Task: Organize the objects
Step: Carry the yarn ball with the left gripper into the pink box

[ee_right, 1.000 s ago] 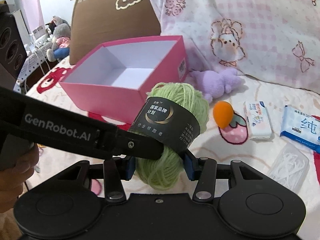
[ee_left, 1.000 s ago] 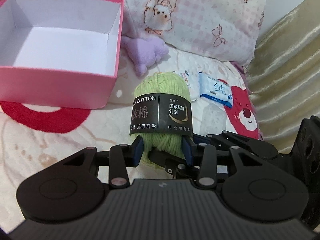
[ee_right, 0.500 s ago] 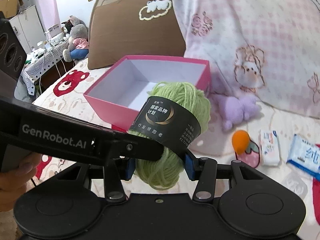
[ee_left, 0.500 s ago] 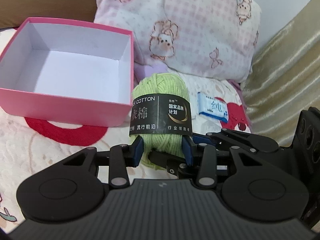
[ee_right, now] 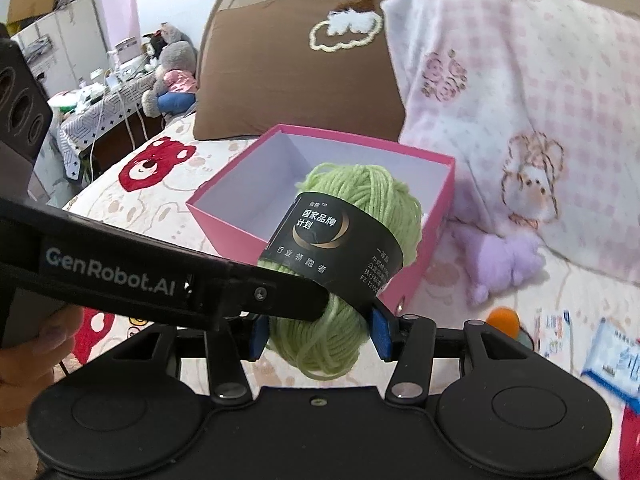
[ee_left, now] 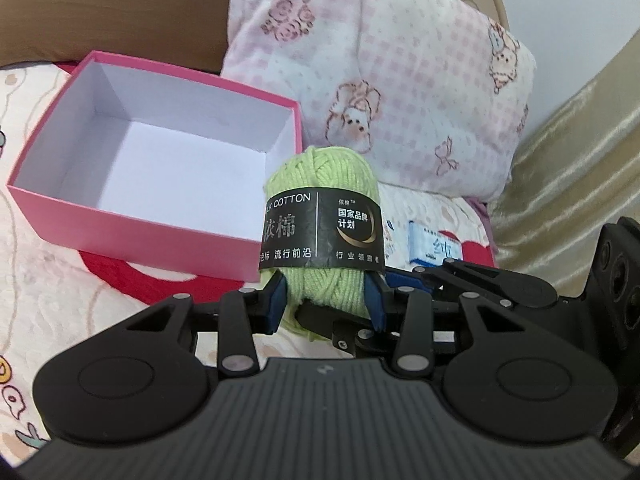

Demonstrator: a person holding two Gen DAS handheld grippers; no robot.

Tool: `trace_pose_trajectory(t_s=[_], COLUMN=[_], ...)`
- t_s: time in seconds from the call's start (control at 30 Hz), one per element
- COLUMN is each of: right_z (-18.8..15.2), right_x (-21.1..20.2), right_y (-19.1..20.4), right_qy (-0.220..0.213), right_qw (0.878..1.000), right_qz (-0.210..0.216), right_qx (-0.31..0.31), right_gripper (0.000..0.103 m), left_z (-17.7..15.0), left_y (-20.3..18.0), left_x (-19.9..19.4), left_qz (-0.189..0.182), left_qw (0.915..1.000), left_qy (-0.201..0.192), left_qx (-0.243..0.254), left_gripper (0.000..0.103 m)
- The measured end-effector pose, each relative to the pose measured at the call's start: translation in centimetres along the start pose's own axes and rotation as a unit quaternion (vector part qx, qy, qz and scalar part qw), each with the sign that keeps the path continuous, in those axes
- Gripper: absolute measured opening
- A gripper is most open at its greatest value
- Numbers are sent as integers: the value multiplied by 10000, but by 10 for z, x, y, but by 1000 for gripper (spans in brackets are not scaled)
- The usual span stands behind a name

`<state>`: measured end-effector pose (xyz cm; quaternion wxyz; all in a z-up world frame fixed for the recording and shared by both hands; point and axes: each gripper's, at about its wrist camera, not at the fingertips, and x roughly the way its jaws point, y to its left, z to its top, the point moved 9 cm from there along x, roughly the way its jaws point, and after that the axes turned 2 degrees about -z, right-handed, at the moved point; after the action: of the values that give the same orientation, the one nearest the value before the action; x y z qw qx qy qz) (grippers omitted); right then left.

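Observation:
A light green yarn ball (ee_left: 320,184) with a black paper band is held upright in the air by both grippers. My left gripper (ee_left: 326,304) is shut on its lower end. My right gripper (ee_right: 318,334) is shut on the same yarn ball (ee_right: 360,200) from the other side. An open pink box (ee_left: 132,224) with a white inside sits on the bed, just left of and behind the yarn; it also shows in the right wrist view (ee_right: 236,236). The box looks empty.
A pink checked pillow (ee_left: 400,80) and a brown pillow (ee_right: 288,76) lie behind the box. A purple plush toy (ee_right: 500,260), an orange ball (ee_right: 505,318) and blue-white tissue packs (ee_left: 434,246) lie on the bedspread at right. A beige curtain (ee_left: 580,160) hangs far right.
Both grippers have lifted the yarn ball higher and tilted up, so the pink box has shifted lower and further right in view, closer behind the yarn.

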<state>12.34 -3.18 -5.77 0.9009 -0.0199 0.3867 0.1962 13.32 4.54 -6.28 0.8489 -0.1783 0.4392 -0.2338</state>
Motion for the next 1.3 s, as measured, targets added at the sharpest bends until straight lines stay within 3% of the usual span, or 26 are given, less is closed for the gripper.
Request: trace_pose_trajectory(t_s=[0.4, 0.67, 0.83, 0.93, 1.17, 1.3], right_z=[29, 39, 63, 83, 104, 112], right_x=[23, 37, 56, 66, 94, 115], right_y=[26, 32, 32, 34, 32, 26], right_qy=[-133, -184, 381, 812, 1320, 1335], right_qw=[9989, 9981, 9952, 9925, 9882, 9878], right_qz=[413, 568, 896, 839, 702, 716], right_qx=[-149, -161, -106, -375, -319, -369], right_gripper=[55, 55, 55, 55, 55, 55], left_z=[20, 31, 53, 68, 95, 108], left_y=[35, 48, 60, 69, 97, 115], left_x=[-21, -23, -22, -19, -6, 7], left_qz=[360, 461, 596, 518, 211, 229], left_qw=[9984, 9978, 9979, 9982, 9968, 9961], left_qy=[-418, -430, -196, -84, -31, -89], left_qx=[-145, -189, -169, -285, -774, -848], left_gripper=[40, 40, 39, 39, 39, 39])
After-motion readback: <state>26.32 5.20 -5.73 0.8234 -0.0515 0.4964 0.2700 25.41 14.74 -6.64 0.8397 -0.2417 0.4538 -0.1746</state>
